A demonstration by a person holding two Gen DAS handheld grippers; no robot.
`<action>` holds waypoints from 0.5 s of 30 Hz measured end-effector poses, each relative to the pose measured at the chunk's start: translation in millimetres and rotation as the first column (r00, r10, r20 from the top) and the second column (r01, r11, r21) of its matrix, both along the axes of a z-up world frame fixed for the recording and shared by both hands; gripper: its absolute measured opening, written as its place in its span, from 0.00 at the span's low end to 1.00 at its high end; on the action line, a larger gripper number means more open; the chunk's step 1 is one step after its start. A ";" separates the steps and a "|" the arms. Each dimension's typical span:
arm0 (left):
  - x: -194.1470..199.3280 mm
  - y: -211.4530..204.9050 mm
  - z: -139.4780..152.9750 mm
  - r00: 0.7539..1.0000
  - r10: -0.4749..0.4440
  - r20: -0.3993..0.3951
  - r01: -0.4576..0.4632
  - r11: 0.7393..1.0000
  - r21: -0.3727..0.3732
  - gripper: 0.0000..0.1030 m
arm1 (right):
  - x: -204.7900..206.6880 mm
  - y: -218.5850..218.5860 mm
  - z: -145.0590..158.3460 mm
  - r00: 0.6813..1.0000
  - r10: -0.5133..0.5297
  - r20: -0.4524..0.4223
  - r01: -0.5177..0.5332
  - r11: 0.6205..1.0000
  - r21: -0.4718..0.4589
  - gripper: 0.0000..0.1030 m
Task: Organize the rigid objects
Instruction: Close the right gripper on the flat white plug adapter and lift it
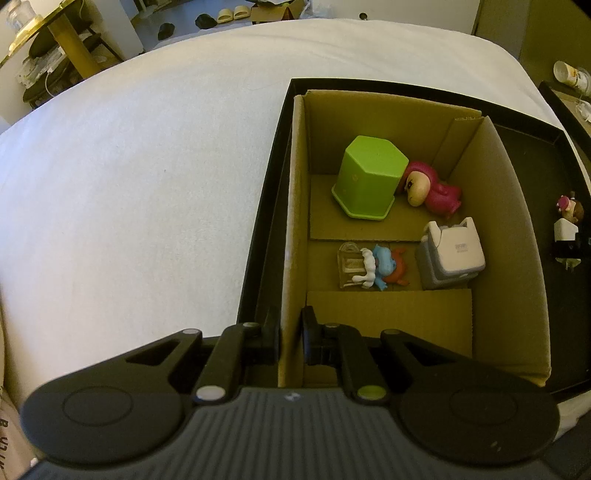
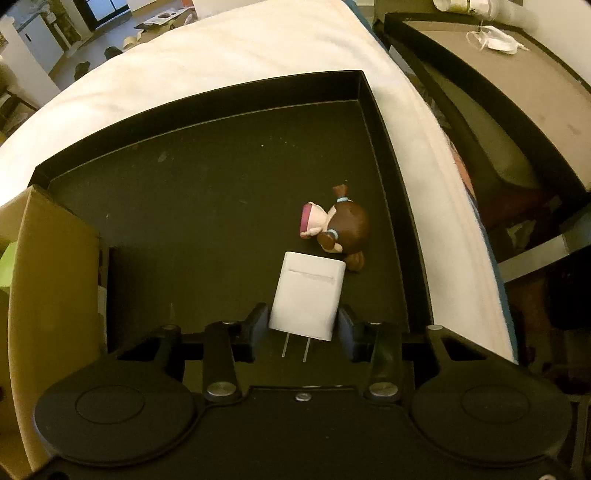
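My left gripper (image 1: 290,332) is shut on the near left wall of a cardboard box (image 1: 295,206) that stands in a black tray (image 1: 532,147). Inside the box lie a green hexagonal cup (image 1: 369,177) upside down, a pink figurine (image 1: 432,190), a small blue and red figurine (image 1: 376,267) and a grey and white device (image 1: 452,254). My right gripper (image 2: 303,328) is around a white plug charger (image 2: 308,295) on the tray floor (image 2: 203,221), its fingers at the charger's sides. A brown-haired doll (image 2: 340,229) lies just beyond the charger.
The tray sits on a white bed (image 1: 147,166). A dark side table (image 2: 498,74) with a white cup (image 2: 469,7) stands to the right of the bed. Shoes and furniture are on the floor beyond the bed.
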State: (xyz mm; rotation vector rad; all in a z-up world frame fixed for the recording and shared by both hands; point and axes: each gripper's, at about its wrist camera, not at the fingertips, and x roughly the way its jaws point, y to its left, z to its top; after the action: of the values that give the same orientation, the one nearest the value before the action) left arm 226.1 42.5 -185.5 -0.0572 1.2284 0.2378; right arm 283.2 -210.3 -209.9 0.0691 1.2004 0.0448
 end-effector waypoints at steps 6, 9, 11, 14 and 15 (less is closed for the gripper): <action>-0.6 1.6 1.2 1.000 -0.001 0.004 0.001 1.000 -0.008 0.09 | -8.7 3.5 16.2 0.999 0.020 0.032 -0.020 1.000 0.023 0.38; -0.8 2.3 1.2 1.000 -0.001 0.005 0.001 1.000 -0.013 0.09 | -11.2 4.7 28.5 0.998 0.038 0.057 -0.039 0.999 0.029 0.37; -0.8 2.6 1.3 1.000 -0.002 0.006 0.002 1.000 -0.015 0.09 | -14.2 6.6 36.2 0.997 0.045 0.069 -0.048 0.998 0.040 0.37; -0.8 3.1 1.5 1.000 -0.004 0.009 0.004 1.000 -0.020 0.09 | -18.9 10.2 45.6 0.995 0.055 0.087 -0.060 0.997 0.056 0.37; -0.9 3.2 1.7 1.000 -0.004 0.010 0.005 1.000 -0.023 0.09 | -19.9 11.3 48.6 0.994 0.060 0.093 -0.065 0.996 0.061 0.37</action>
State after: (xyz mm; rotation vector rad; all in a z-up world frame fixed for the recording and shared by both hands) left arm 225.1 45.8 -183.8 -0.0751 1.2217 0.2194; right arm 263.2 -199.0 -161.2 0.0849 1.1103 0.1401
